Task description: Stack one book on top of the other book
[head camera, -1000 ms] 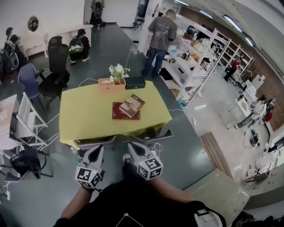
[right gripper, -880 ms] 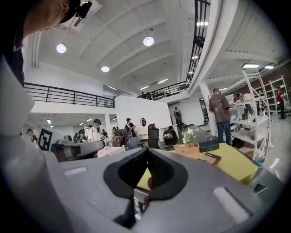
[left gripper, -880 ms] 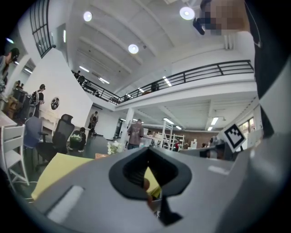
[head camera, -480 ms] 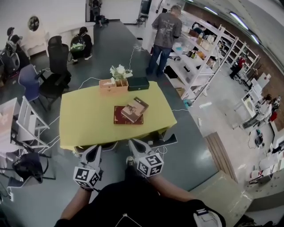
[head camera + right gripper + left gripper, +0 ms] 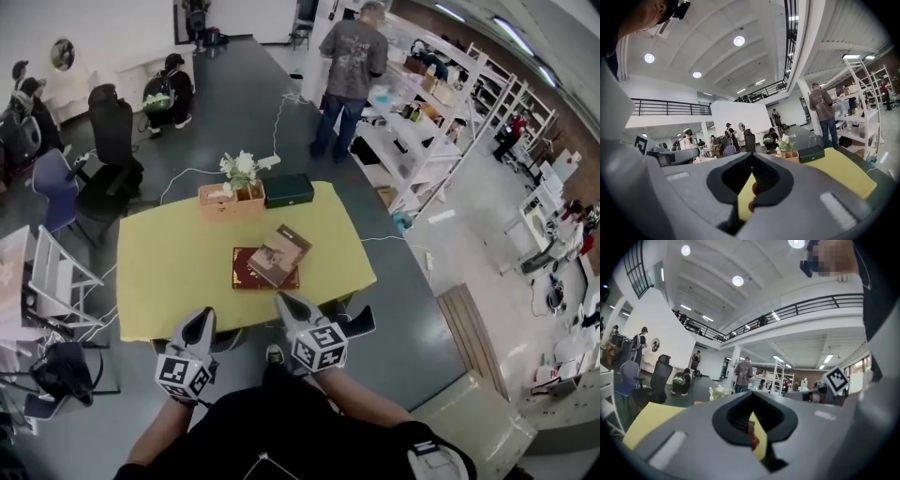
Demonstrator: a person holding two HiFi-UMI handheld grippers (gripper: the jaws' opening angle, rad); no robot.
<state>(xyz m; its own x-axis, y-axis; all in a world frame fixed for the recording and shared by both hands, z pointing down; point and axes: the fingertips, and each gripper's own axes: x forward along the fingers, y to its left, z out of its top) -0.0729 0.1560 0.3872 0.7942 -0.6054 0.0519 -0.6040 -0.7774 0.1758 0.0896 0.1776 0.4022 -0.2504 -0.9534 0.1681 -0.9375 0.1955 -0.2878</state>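
I take the yellow table [image 5: 159,267] as my landmark. Both books lie near its middle, a little toward my edge. The dark red book [image 5: 244,274] lies flat on the cloth. The brown book [image 5: 281,253] rests on top of it, turned askew, so one corner reaches past the red cover toward the table's far side.

Along the table's far edge stand a wooden box [image 5: 228,199] with white flowers [image 5: 239,167] and, just beside it, a dark green case [image 5: 288,189].

My left gripper [image 5: 202,319] sits at the table's near edge with its claw pinched fully together on nothing. In the left gripper view only a sliver of yellow cloth and a bit of red show through the notch behind the tips. My right gripper [image 5: 283,302] is at the same near edge, closer to the books but clear of them. Its claw is also narrowed to nothing and empty. Both point roughly level across the table, and each marker cube faces up at me.

Beyond the table's far right corner a person [image 5: 352,66] stands with their back to me at the white shelving [image 5: 427,127]. Off the table's far left corner is a black office chair [image 5: 112,131].
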